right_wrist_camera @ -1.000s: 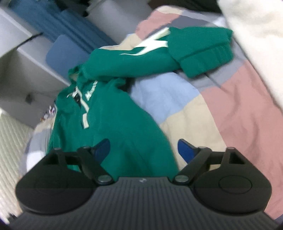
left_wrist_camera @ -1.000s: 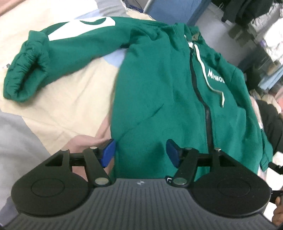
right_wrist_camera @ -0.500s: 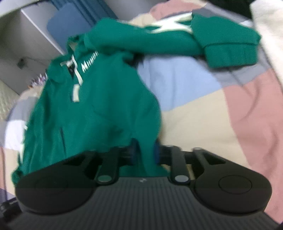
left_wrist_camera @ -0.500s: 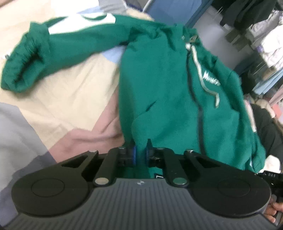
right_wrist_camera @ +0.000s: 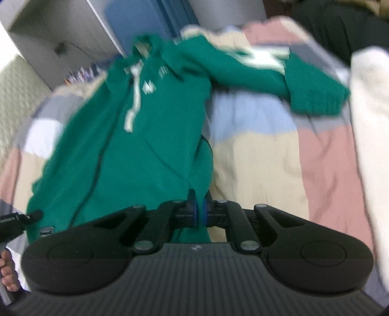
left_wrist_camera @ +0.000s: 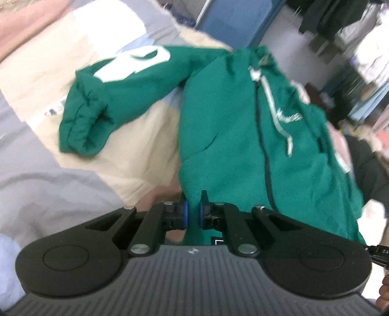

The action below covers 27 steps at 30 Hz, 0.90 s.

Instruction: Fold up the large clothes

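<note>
We have the green hoodie (left_wrist_camera: 226, 126) lying face up on the patchwork quilt (left_wrist_camera: 136, 155), zip and drawstring on top, its hem end nearest us, and we judge that we are at the start of a fold: both lower corners of the hem are taken and lifted a little off the quilt, so the body hangs slack up toward the hood. The next move, as we read it, calls for carrying the hem away from us toward the hood with both hands level and the cloth kept taut between them, so the bottom edge lands straight and no crease runs under it. Room is good ahead over the quilt; to the right a white blanket (right_wrist_camera: 367, 136) lies close beside the sleeve (right_wrist_camera: 313, 97), and past the hood stand a blue panel (left_wrist_camera: 231, 21) and a pale cabinet (right_wrist_camera: 53, 29), so the sweep should stop short of those. Both sleeves lie spread out to the sides and are not yet folded in, the left sleeve (left_wrist_camera: 104, 102) bunched at its cuff. The left gripper (left_wrist_camera: 192, 215) is clenched on the hem at its left corner, green cloth pinched between the blue pads. The right gripper (right_wrist_camera: 198, 214) is likewise closed on the right corner.
</note>
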Tool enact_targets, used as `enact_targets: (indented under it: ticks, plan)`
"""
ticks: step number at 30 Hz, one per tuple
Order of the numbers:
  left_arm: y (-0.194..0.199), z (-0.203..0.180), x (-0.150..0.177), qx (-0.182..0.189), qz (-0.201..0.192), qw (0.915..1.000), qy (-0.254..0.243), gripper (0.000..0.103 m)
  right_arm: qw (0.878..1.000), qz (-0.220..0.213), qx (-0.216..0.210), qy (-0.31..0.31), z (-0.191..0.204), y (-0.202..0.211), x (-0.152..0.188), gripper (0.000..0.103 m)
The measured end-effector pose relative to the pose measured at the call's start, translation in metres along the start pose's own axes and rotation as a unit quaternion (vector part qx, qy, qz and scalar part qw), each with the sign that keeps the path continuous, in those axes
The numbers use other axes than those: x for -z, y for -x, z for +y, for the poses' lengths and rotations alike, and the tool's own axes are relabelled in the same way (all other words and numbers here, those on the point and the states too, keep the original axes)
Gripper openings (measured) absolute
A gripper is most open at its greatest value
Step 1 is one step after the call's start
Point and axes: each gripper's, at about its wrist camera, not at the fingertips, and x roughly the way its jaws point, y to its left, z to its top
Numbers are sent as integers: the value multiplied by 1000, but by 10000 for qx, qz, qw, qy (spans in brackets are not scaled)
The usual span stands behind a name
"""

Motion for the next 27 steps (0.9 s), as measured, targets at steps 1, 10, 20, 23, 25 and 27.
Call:
enact_targets:
  ticks: [1,10,20,23,25,27]
  plan:
    - [-7,0,2,-100,93,9999,-35,10,9999,104,47,-28,-1,-8,2,8]
    - [-38,-16,11,-458,247,9966,-635,19,9963,510,75,-692,-18,-41,5,18]
    - [-2,-44,-4,-208,-412,9968,-655,64,9922,-132,-50,-1241,-59,-9,-34,67]
    - [-2,-66,-3,5,-493,9955,-814,64,9932,-408,67,-1087,-81,-11,-56,71]
    - [-8,-81,1,155,-538,9944,-898,64,9941,-637,188,-859,-94,-14,-70,76]
    - [-19,-96,4,297,-536,9927,-1035,64,9938,-882,291,-610,-106,-18,-80,76]
